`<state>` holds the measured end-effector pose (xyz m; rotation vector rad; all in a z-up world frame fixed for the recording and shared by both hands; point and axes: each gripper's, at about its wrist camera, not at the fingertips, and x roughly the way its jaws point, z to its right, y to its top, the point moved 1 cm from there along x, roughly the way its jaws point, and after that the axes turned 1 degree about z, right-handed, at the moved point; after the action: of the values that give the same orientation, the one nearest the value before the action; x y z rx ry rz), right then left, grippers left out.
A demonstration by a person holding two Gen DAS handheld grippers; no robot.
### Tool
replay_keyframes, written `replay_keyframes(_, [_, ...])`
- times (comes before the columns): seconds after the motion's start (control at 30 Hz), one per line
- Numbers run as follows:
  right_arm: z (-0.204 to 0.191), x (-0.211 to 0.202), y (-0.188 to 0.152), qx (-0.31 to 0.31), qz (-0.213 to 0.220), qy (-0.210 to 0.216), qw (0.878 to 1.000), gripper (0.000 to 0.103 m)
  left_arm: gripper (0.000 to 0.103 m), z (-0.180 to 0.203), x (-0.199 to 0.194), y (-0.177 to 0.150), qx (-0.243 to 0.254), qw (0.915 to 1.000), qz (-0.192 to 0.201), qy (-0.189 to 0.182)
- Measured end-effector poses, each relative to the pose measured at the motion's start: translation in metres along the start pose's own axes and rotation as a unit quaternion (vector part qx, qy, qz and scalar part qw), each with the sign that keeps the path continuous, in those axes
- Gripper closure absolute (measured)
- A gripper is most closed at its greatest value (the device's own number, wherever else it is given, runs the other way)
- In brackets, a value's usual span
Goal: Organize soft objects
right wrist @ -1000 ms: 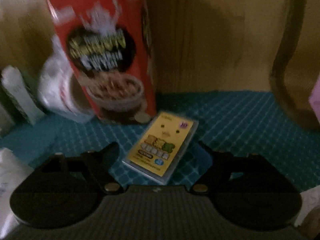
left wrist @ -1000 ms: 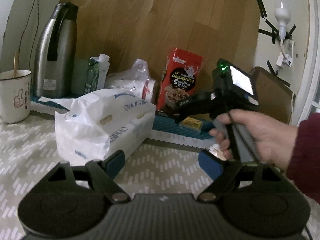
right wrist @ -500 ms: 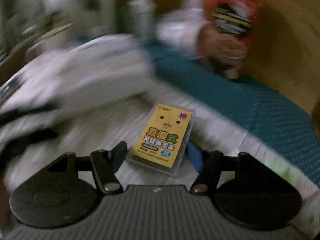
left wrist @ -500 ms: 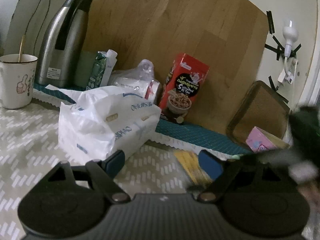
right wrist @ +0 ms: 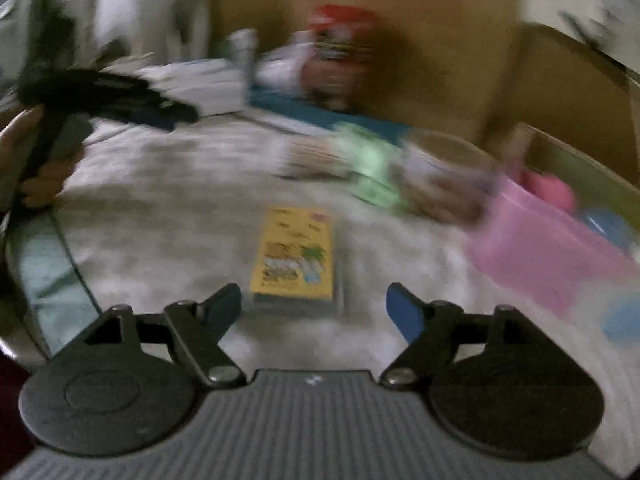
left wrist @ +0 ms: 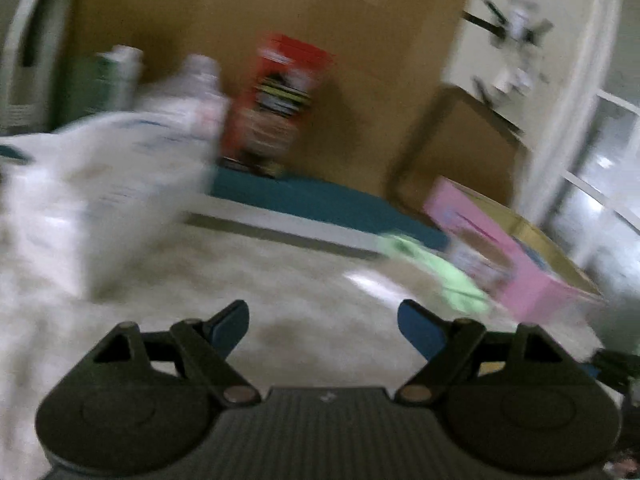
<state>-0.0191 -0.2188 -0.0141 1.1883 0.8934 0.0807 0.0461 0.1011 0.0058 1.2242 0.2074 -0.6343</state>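
Note:
Both views are blurred by motion. A yellow flat packet (right wrist: 294, 256) lies on the patterned tablecloth, just ahead of my right gripper (right wrist: 314, 306), which is open and empty around nothing. My left gripper (left wrist: 322, 326) is open and empty above the cloth; it also shows at the left of the right wrist view (right wrist: 160, 114). A large white plastic bag (left wrist: 92, 184) sits at the left. A green soft item (left wrist: 436, 276) lies by a pink box (left wrist: 516, 256); it also shows in the right wrist view (right wrist: 370, 164).
A red cereal box (left wrist: 280, 104) stands against the wooden board at the back on a teal mat (left wrist: 320, 200). A cardboard box (right wrist: 584, 176) with coloured items stands at the right. A steel thermos (left wrist: 24, 48) is at far left.
My right gripper has let go of the yellow packet, which now lies on the cloth, and has opened wider and drawn back. My left gripper has swung right toward the pink box.

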Motion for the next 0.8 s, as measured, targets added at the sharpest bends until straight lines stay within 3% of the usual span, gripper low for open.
replay_keyframes(0.17, [0.018,-0.02,-0.024,0.069,0.028,-0.031,0.997,0.021,0.019,0.068,0.027,-0.008,0.043,0.9961,-0.045,-0.063])
replay_keyframes(0.4, [0.008,-0.022,-0.033,0.082,0.065,-0.013,0.994,0.023,0.02,0.115,0.058,-0.026,0.091,0.9882,-0.101,-0.071])
replay_keyframes(0.47, [0.008,-0.02,-0.035,0.085,0.072,-0.006,0.994,0.035,0.021,0.121,0.058,-0.03,0.1,0.9873,-0.101,-0.071])
replay_keyframes(0.53, [0.007,-0.014,-0.034,0.081,0.067,-0.008,0.994,0.04,0.024,0.13,0.057,-0.035,0.106,0.984,-0.111,-0.089])
replay_keyframes(0.63, [0.002,-0.012,-0.034,0.07,0.076,-0.012,0.995,0.048,0.024,0.146,0.055,-0.042,0.128,0.9816,-0.115,-0.083])
replay_keyframes(0.73, [0.01,-0.013,-0.037,0.084,0.082,-0.035,0.992,0.065,0.024,0.155,0.054,-0.044,0.123,0.9805,-0.123,-0.093])
replay_keyframes(0.8, [0.021,-0.017,-0.041,0.108,0.088,-0.048,0.989,0.065,0.025,0.16,0.057,-0.042,0.111,0.979,-0.13,-0.11])
